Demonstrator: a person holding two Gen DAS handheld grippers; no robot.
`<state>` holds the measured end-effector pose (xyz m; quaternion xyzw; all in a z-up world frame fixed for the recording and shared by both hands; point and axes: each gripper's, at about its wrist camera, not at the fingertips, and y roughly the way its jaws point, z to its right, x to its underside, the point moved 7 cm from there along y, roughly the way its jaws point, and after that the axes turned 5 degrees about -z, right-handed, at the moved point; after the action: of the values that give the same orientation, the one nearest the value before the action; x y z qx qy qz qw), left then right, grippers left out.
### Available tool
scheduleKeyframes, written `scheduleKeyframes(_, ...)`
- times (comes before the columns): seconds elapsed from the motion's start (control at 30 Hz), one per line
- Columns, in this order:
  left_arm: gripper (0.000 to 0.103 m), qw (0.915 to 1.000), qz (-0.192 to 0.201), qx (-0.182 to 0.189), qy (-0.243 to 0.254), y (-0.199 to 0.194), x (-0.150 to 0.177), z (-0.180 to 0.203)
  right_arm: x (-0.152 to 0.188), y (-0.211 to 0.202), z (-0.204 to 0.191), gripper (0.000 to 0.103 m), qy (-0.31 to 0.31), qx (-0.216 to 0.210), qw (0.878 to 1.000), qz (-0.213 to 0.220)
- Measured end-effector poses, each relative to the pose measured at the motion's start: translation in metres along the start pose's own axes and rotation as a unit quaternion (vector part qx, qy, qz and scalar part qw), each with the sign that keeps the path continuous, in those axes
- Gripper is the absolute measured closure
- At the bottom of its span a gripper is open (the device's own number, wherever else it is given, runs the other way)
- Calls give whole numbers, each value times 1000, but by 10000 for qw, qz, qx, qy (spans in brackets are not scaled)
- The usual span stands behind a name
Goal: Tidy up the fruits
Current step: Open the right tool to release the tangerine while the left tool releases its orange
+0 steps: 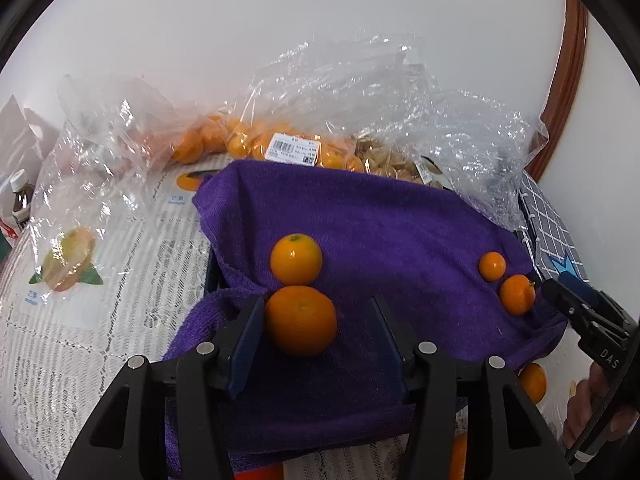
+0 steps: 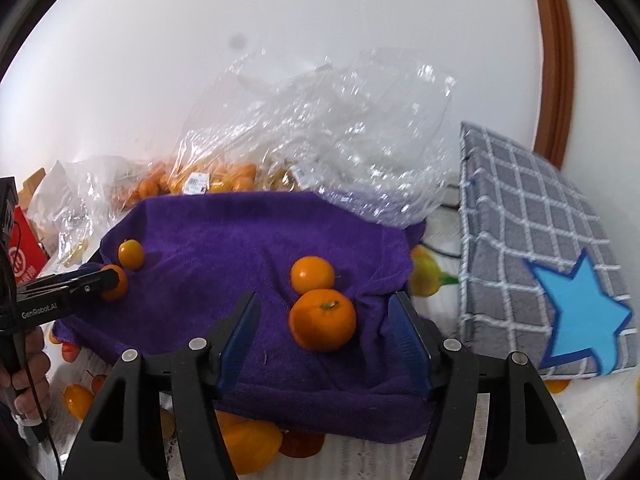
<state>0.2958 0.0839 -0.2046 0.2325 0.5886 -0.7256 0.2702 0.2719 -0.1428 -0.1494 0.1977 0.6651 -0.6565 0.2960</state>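
Observation:
A purple towel (image 1: 380,220) is draped over a dark crate and carries two pairs of oranges. In the left wrist view a large orange (image 1: 301,320) lies between the fingers of my left gripper (image 1: 316,334). It rests against the left pad, with a gap to the right pad. A second orange (image 1: 296,258) sits just behind it. In the right wrist view another orange (image 2: 322,319) lies on the towel (image 2: 224,232) between the spread fingers of my right gripper (image 2: 326,334), untouched, and a smaller orange (image 2: 312,274) touches it. Both grippers are open.
Clear plastic bags (image 1: 248,140) holding several oranges lie behind the towel against the wall. A grey checked box with a blue star (image 2: 540,240) stands on the right. Loose oranges (image 2: 248,448) lie on the lace tablecloth under the towel's front edge. A person's hand (image 1: 588,400) holds the right gripper's handle.

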Motion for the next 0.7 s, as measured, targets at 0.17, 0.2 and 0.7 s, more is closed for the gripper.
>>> scheduleKeyframes(0.17, 51, 9992, 388, -29, 4, -13, -5, -1, -8, -25, 2, 38, 21, 170, 9993, 340)
scheduleKeyframes(0.2, 52, 9990, 436, -42, 4, -15, -6, -1, -8, -30, 5, 37, 120, 146, 9990, 402)
scheduleKeyframes(0.7, 52, 9970, 750, 190, 14, -41, 3, 0, 33, -71, 12, 43, 330, -288, 9989, -187)
